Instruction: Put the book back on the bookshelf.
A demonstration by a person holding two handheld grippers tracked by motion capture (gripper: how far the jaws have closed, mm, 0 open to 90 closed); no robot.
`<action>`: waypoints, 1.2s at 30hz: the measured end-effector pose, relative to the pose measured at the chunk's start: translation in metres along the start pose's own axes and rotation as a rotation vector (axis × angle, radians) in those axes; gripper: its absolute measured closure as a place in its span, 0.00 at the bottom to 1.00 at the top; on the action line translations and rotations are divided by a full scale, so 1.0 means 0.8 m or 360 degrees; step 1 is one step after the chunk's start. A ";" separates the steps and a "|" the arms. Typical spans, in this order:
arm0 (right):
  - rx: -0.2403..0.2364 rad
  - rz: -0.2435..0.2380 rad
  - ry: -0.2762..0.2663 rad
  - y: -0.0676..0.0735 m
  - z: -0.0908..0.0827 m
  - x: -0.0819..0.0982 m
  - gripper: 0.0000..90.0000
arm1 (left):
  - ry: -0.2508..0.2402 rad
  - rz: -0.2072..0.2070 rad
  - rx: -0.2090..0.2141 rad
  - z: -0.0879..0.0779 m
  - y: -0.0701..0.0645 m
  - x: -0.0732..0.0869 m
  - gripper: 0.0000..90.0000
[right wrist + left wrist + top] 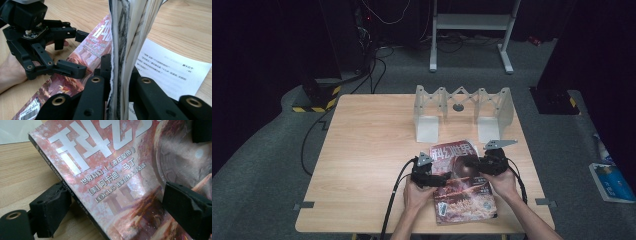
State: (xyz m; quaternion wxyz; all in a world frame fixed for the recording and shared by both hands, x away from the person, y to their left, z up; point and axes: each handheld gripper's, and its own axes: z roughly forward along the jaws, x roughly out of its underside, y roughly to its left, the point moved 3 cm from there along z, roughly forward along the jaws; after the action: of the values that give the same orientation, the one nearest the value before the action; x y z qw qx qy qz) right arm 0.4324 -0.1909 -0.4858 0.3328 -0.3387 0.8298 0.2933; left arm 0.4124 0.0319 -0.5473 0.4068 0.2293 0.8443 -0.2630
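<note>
**Magazine on the desk, pages pinched on the right side**

A magazine [462, 182] with a reddish cover lies on the wooden desk [372, 150], near the edge at the person's side and a little to the right of the middle. Behind it, farther from the person, a white folding rack [462, 112] stands on the desk.

The left hand-held gripper [432, 176] is at the spine side of the magazine. Its jaws stand wide apart: in the left gripper view one black pad [51, 210] is beside the spine, over the bare desk, and the other is over the cover. Whether the pads touch the cover, I cannot tell.

The right hand-held gripper [477, 164] is at the opposite side. In the right gripper view its jaws are closed tightly on a bundle of pages [125, 50], which stands up between them. Below these lifted pages, an open white page with printed text [172, 72] lies flat.
</note>
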 end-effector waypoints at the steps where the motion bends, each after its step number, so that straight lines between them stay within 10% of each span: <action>1: -0.0009 0.0001 -0.0002 0.000 0.000 0.000 0.92 | 0.0003 -0.0005 0.0006 0.000 0.000 0.000 0.09; 13: -0.0091 -0.0010 -0.0028 0.004 0.002 -0.003 0.92 | 0.0011 -0.0070 0.0055 -0.009 0.006 -0.002 0.19; 36: 0.0089 0.0024 0.0134 -0.014 0.031 0.015 0.84 | -0.0028 -0.0079 0.0023 -0.015 0.007 0.002 0.66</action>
State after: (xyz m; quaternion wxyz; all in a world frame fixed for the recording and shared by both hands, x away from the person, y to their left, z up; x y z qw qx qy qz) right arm 0.4436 -0.1842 -0.5127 0.3046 -0.3350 0.8534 0.2581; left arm 0.4081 0.0438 -0.5438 0.4059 0.2090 0.8441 -0.2810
